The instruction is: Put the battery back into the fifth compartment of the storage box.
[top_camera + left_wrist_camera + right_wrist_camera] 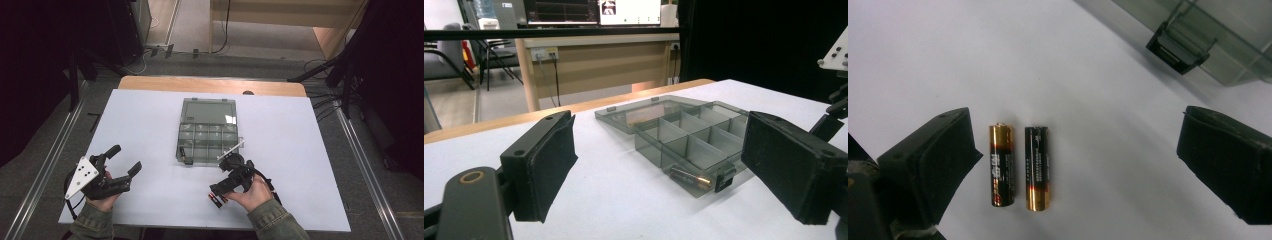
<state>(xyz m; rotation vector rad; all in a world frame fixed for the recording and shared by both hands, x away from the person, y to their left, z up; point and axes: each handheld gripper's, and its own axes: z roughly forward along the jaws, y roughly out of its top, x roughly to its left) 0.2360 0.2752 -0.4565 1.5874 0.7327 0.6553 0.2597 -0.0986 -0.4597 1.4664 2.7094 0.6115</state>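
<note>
Right gripper (220, 192) tips down over the white worktop (150, 130) at about five o'clock from the compartment box (207, 137), fingers (928, 160) spread wide and empty. In the right gripper view two batteries (1020, 167) lie flat side by side between those fingers, touching or nearly so, turned opposite ways; the left-hand one sits just beside the left finger, well apart from the right finger. The box's black latch (1180, 47) shows at one o'clock in that view. Over at eight o'clock from the box, the left gripper (125, 162) rests low, fingers (541, 160) wide with nothing between them. Its view looks at the open box with its lid laid back, and a third battery (690, 178) lying in the nearest corner compartment.
</note>
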